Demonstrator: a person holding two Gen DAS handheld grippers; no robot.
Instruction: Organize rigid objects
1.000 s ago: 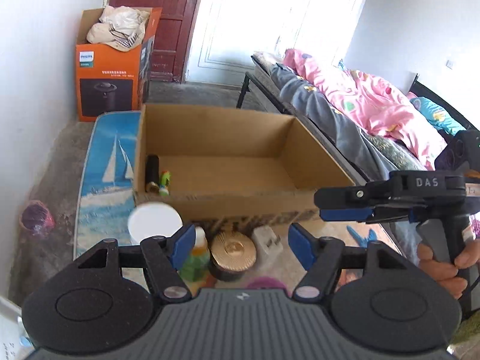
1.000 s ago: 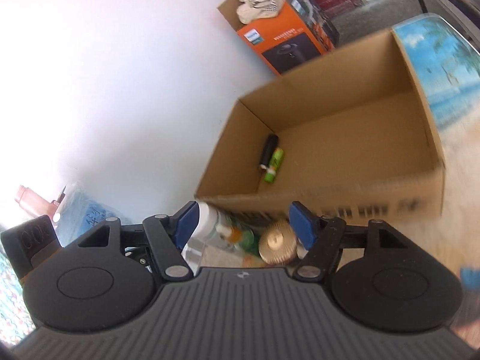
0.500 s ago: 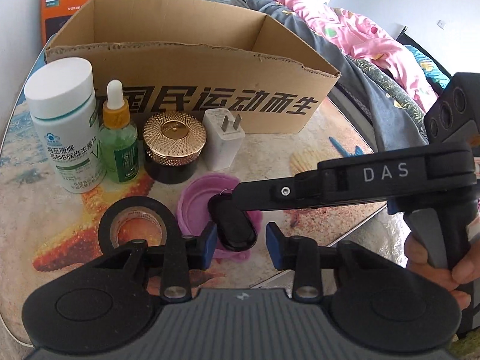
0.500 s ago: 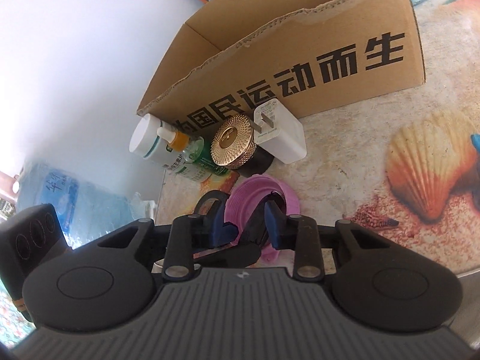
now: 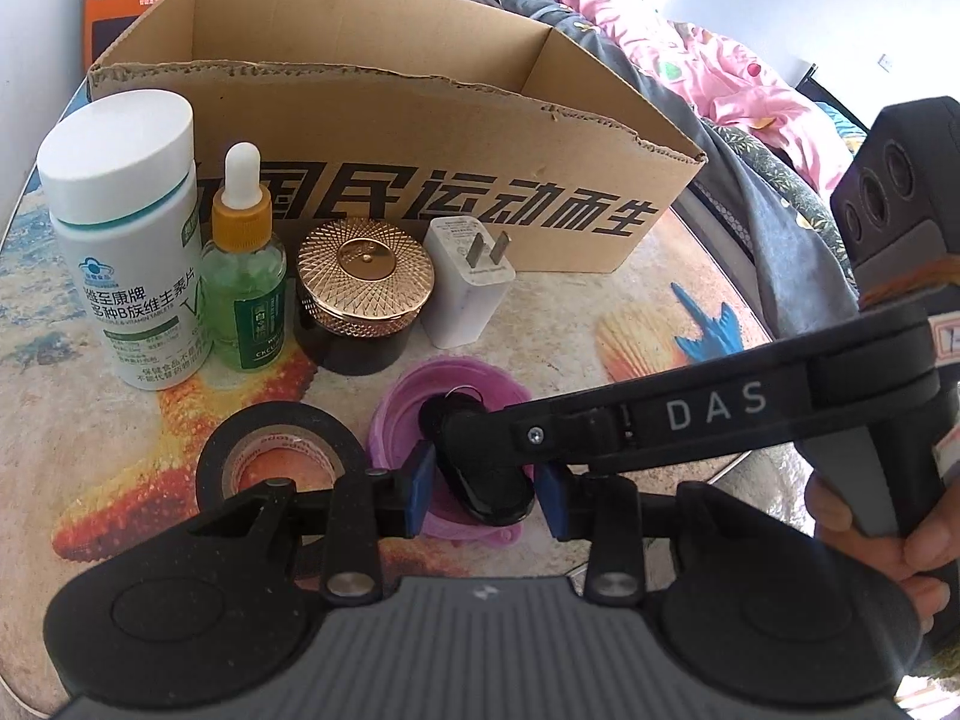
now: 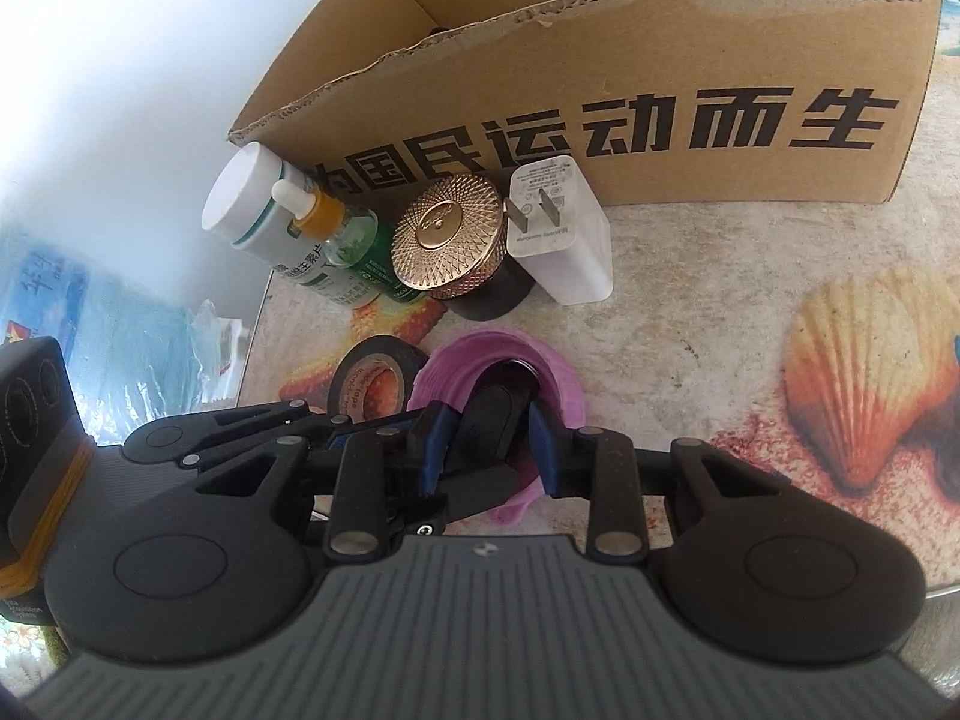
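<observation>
A black key fob (image 5: pixel 492 492) (image 6: pixel 492 414) lies in a pink soft cup (image 5: pixel 408 408) (image 6: pixel 558 384) on the table, in front of the open cardboard box (image 5: pixel 420 120) (image 6: pixel 600 60). My right gripper (image 6: pixel 489 450) reaches in from the right and is shut on the fob's sides. My left gripper (image 5: pixel 486 492) has narrow jaws straddling the fob's near end and the cup's near wall. A sliver of pink shows beside one pad, so I cannot see whether the pads press. The right gripper's finger (image 5: pixel 480 426) crosses over the cup.
A white pill bottle (image 5: pixel 120 240), a green dropper bottle (image 5: pixel 243 282), a gold-lidded jar (image 5: pixel 363 276) and a white charger (image 5: pixel 468 294) stand along the box front. A black tape roll (image 5: pixel 270 456) lies left of the cup. A hand (image 5: pixel 870 516) holds the right gripper. A bed is at the right.
Both grippers came down from above the box to the pink cup and their jaws narrowed around the black fob. In the last half second they barely moved.
</observation>
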